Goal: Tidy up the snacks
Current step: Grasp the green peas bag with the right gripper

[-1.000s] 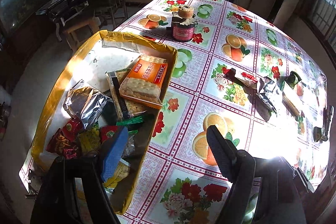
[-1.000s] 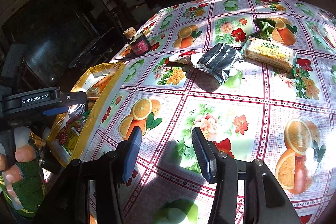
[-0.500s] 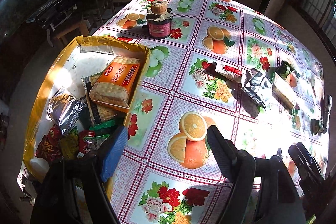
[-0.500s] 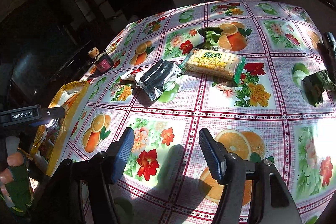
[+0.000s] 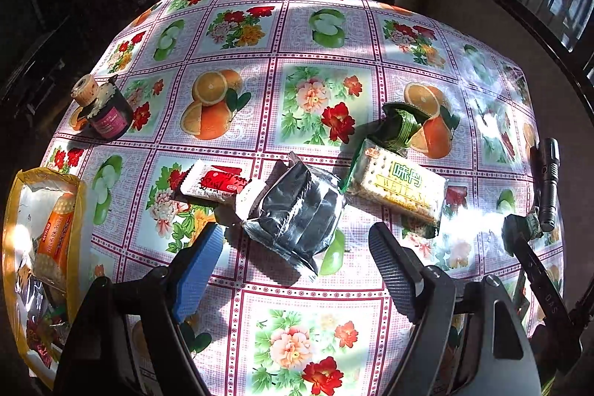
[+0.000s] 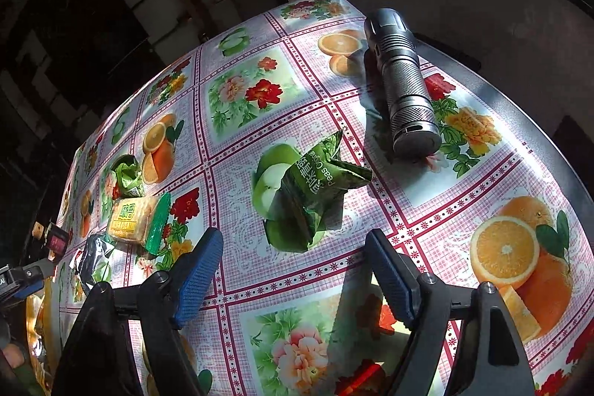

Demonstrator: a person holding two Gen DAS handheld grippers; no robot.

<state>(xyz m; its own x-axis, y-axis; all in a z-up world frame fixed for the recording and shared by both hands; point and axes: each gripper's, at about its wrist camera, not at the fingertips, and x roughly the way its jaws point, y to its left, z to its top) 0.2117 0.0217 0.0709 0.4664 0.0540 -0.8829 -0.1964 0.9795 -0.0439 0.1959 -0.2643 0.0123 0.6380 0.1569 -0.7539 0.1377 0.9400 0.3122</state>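
Observation:
My left gripper (image 5: 297,247) is open and empty, just in front of a silver foil snack pack (image 5: 297,214) on the fruit-print tablecloth. A red-and-white packet (image 5: 213,186) lies to its left, a yellow-green cracker pack (image 5: 399,186) to its right, and a small green packet (image 5: 399,130) behind that. The yellow box (image 5: 80,210) with snacks in it sits at the far left. My right gripper (image 6: 295,255) is open and empty, just in front of a green pea snack packet (image 6: 315,190). The cracker pack (image 6: 137,218) and foil pack (image 6: 92,258) also show at the left of the right wrist view.
A dark jar with a cork lid (image 5: 104,110) stands at the table's left. A metal flashlight (image 6: 402,84) lies beyond the green pea packet, near the table's right edge (image 6: 538,121); it also shows in the left wrist view (image 5: 547,180).
My left gripper has swung right from the yellow box to face the foil pack. My right gripper has swung right from the table's middle to face the green pea packet and flashlight.

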